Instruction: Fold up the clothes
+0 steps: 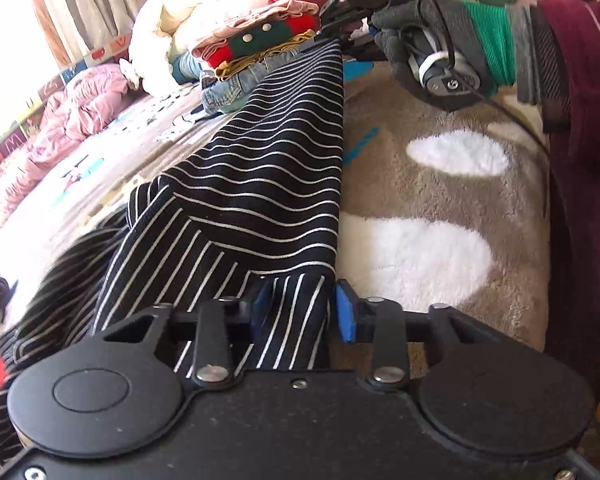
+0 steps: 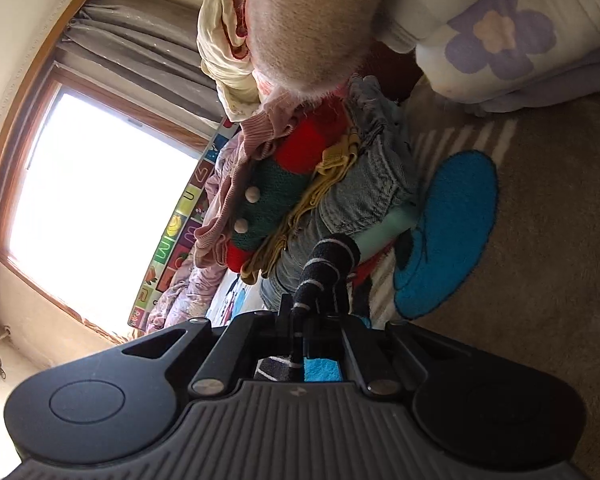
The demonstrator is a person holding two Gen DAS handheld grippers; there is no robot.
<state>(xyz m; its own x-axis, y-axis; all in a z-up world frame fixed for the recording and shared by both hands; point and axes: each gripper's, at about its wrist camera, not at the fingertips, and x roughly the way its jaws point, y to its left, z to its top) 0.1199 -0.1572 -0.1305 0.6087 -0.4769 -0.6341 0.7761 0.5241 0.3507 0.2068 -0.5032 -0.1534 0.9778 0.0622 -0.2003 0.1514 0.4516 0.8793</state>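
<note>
A black garment with thin white stripes [image 1: 268,168] is stretched in a taut band over the brown fleece blanket [image 1: 440,200]. My left gripper [image 1: 304,310] is shut on its near end, the cloth bunched between the blue pads [image 1: 346,314]. My right gripper [image 1: 334,24], held by a gloved hand [image 1: 412,20], grips the far corner. In the right wrist view that gripper [image 2: 300,320] is shut on a rolled bit of the striped garment [image 2: 328,264]. More of the garment sags in loose folds to the lower left.
A stack of folded clothes [image 1: 260,44] [image 2: 300,184] stands just beyond the right gripper: pink, red-green knit, mustard, denim. A crumpled pink quilt [image 1: 80,108] lies by the window [image 2: 92,200]. A flower-print pillow [image 2: 500,28] is at the bed's head. A maroon sleeve [image 1: 588,120] is at right.
</note>
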